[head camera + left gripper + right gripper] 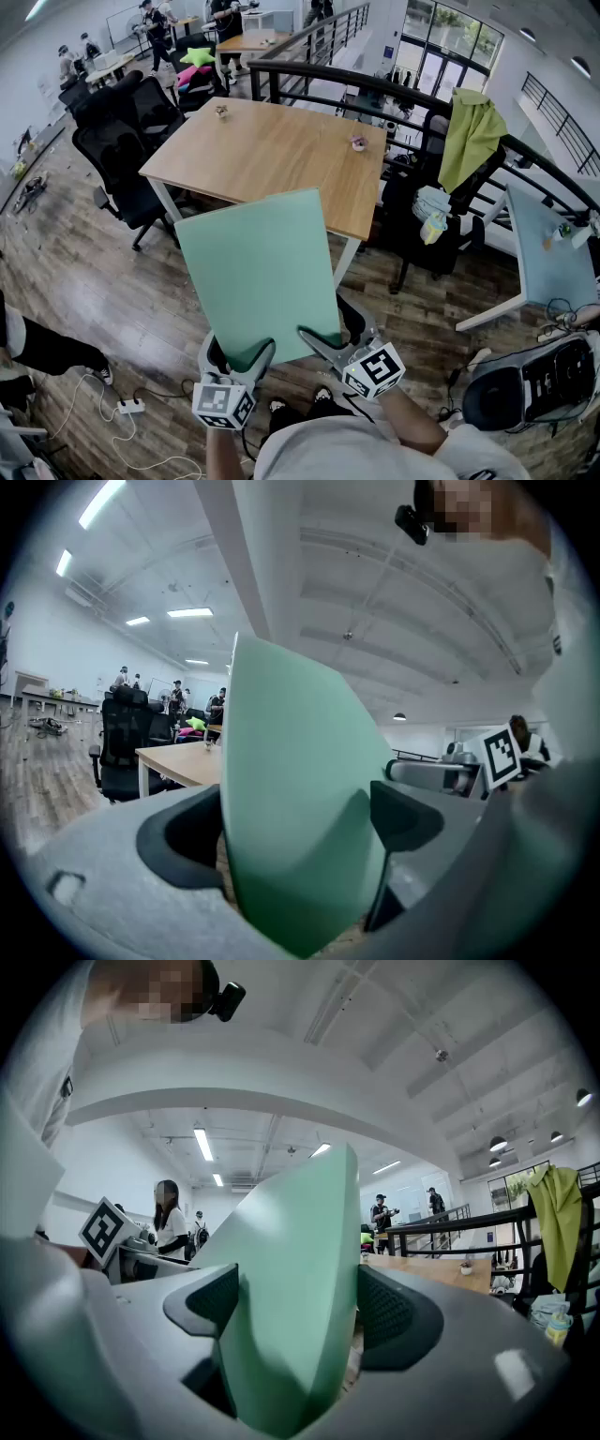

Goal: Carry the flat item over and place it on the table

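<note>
Setting: an open-plan office or lab floor.

Indicators:
- A wooden surface [272,155] on white legs, with black swivel chairs [122,150] along one side.
- More desks [248,42] at the far end, where people [155,28] stand near a white board [122,21] on the wall.
- A wood-plank floor [84,272] with a white power strip [131,406] and loose cable lying on it.
- A black metal railing [375,86] past the surface, with tall glazed doors [441,52] beyond it.
- A white ceiling with strip lights [192,612], shown in the left gripper view.
</note>
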Tool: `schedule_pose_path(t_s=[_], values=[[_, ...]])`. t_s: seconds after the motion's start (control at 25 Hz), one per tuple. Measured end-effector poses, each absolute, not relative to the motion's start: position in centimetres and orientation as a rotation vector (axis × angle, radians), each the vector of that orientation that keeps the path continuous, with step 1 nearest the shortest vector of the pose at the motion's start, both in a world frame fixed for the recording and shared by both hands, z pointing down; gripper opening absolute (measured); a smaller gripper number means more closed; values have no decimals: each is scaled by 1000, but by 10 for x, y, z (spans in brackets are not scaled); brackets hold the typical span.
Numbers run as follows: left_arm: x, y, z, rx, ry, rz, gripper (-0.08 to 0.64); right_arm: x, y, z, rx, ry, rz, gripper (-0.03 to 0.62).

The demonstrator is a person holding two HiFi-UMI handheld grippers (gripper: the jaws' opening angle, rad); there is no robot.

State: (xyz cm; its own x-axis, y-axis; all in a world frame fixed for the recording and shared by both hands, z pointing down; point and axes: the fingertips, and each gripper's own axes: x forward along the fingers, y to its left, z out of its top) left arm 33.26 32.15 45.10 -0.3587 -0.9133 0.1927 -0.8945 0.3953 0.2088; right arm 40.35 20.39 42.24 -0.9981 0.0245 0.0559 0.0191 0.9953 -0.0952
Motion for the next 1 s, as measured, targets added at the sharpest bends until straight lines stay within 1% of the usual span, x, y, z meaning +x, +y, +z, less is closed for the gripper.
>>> schedule_pose_path(t_s=[0.36, 1.0], values=[[338, 332, 450, 1573, -2386, -105, 505, 408, 213, 420, -54, -3102, 156, 410], [310, 373, 449, 1644, -2357, -137, 505, 384, 258, 412, -14, -3116, 86, 407]])
